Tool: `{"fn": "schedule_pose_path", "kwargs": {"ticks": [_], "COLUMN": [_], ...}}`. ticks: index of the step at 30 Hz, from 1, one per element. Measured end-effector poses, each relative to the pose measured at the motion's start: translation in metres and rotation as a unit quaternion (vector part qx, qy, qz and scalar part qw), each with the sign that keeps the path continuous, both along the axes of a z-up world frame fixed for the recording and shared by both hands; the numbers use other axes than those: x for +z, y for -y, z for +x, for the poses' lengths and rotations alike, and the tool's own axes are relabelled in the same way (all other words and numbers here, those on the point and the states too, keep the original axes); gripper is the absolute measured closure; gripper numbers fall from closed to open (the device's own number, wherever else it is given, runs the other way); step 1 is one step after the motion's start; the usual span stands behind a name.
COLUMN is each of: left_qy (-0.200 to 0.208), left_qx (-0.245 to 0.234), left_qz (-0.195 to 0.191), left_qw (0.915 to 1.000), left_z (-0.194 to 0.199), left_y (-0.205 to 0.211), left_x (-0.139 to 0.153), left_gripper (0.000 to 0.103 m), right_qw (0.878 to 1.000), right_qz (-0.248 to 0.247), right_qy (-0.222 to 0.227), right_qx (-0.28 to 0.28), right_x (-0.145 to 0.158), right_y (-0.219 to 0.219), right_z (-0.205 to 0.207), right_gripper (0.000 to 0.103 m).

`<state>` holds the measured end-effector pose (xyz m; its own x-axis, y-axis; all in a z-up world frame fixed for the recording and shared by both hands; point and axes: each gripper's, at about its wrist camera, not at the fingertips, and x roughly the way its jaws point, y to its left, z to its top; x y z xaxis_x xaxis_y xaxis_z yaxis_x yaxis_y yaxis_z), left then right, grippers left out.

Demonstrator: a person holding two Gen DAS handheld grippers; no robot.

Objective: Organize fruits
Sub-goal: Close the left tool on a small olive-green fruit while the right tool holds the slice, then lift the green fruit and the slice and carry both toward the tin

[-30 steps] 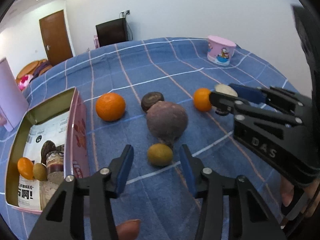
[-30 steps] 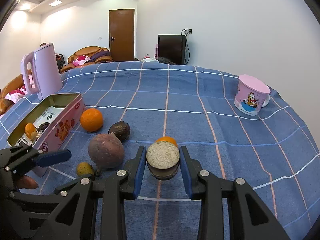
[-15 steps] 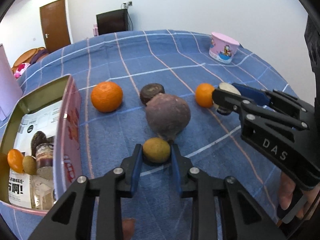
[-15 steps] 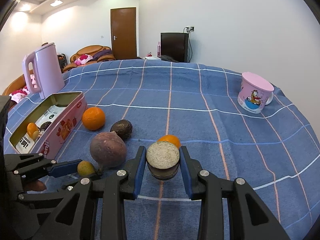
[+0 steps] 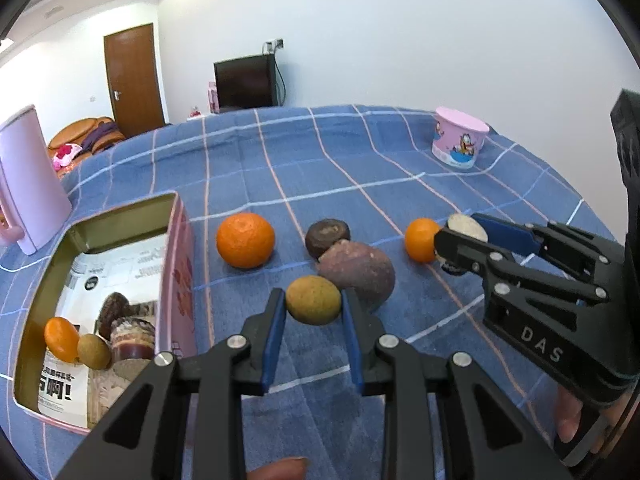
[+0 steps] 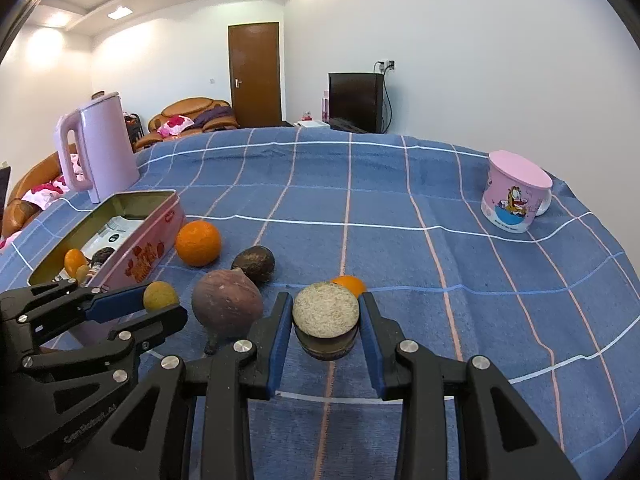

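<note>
My left gripper (image 5: 313, 304) is shut on a small yellow-green fruit (image 5: 313, 299) and holds it above the blue checked cloth; it also shows in the right wrist view (image 6: 160, 295). My right gripper (image 6: 325, 322) is shut on a brown cut fruit half with a pale flat top (image 6: 325, 312), also seen in the left wrist view (image 5: 467, 228). On the cloth lie a large purple fruit (image 5: 357, 271), a dark round fruit (image 5: 327, 234), a big orange (image 5: 245, 240) and a small orange (image 5: 420, 239). An open pink tin (image 5: 178, 264) at the left holds several fruits.
A pink cup (image 6: 514, 196) stands upside down at the far right of the table. A pink kettle (image 6: 98, 146) stands beyond the tin at the far left. A sofa, door and TV are behind the table.
My left gripper closed on the yellow-green fruit and lifted it off the cloth. My right gripper kept its hold on the cut fruit half and barely moved.
</note>
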<state>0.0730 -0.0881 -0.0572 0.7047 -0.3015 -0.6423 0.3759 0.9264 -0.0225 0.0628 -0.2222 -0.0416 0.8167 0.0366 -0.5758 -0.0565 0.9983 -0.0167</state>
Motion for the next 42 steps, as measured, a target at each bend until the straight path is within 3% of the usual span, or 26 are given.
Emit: {"fn": "schedule_pose_path", "kwargs": {"ticks": [16,42], "left_qy": [0.052,0.087], "left_qx": [0.022,0.04], "left_qz": [0.001,-0.012], "left_qw": [0.9984,0.9953], "left_z": [-0.014,-0.028], "left_y": [-0.004,-0.014], "left_x": [0.009,0.017], "left_gripper": [0.074,0.074], "right_qw": [0.999,0.996], "right_qz": [0.007,0.008], "right_qy": [0.028,0.078], "right_qx": [0.013,0.029], "right_x": [0.006,0.015], "right_y": [0.0,-0.004], "right_z": [-0.01,-0.026], "right_gripper": [0.068,0.068]}}
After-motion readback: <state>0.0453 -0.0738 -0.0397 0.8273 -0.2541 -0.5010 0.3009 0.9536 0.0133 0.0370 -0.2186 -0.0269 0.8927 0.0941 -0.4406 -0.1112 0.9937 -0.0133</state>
